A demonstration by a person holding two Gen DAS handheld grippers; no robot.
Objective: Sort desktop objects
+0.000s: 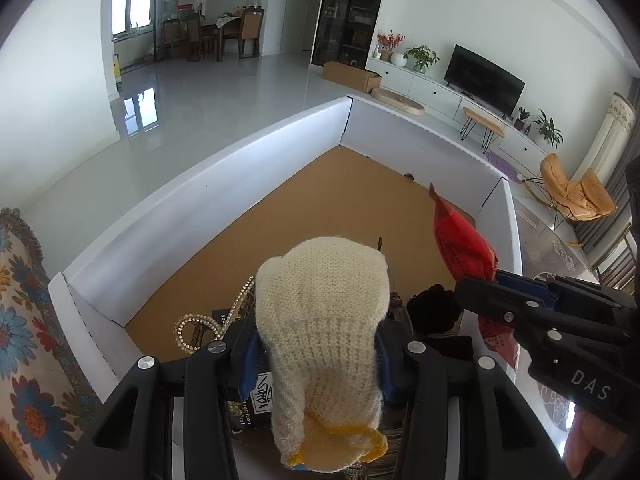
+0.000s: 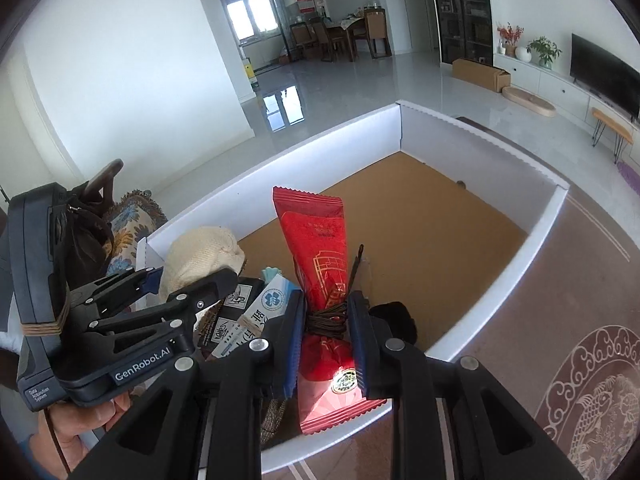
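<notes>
now | left tongs (image 1: 320, 360) pinching cream glove (image 1: 320, 320) | right tongs (image 2: 324, 344) pinching red packet (image 2: 320, 280), long axis toward box (image 2: 400, 132) far corner

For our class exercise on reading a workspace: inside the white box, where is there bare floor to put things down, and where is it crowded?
Free: the brown floor across the far half of the white box, bordered by its far walls and corner. Crowded: the near end, under the left gripper holding the knitted glove and the right gripper holding the red packet.
</notes>
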